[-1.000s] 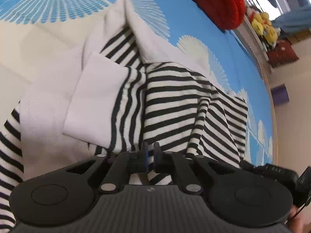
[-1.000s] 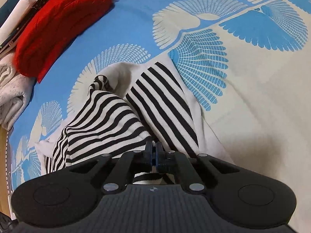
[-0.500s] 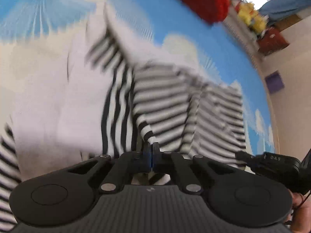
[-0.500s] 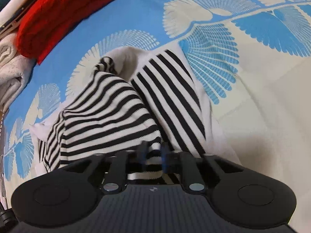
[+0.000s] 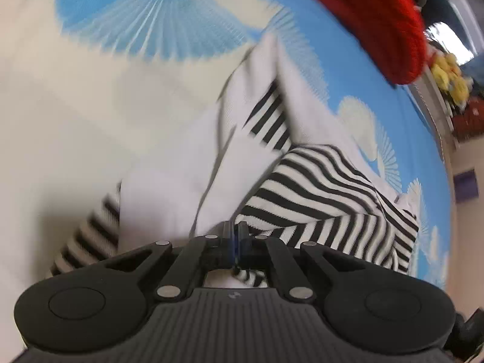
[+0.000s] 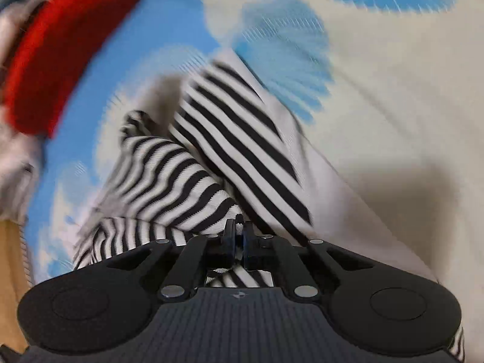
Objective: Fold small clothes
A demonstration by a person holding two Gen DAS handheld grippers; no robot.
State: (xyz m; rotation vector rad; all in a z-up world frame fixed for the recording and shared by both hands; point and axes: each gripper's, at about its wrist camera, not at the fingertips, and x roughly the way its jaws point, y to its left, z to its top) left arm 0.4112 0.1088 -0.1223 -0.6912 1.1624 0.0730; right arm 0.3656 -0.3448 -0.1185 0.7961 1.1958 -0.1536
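I see a bed sheet (image 5: 181,30) in blue and cream with fan-shaped prints, a red knitted item (image 5: 372,12) at its far edge, yellow plush toys (image 5: 450,78) beyond the right edge, beige floor, a purple patch (image 5: 466,186) on it, daylight

Soft ribbed-knit striped garment (image 5: 326,187), matt black plastic claw (image 5: 234,242), fuzzy red knit (image 5: 378,15)

You have one black-and-white striped garment (image 5: 326,187) on one blue-and-cream leaf-print sheet (image 5: 90,96), and one red knitted piece (image 5: 369,12) near the sheet's far edge. Two grippers, left (image 5: 234,236) and right (image 6: 239,237), each pinch the striped garment.
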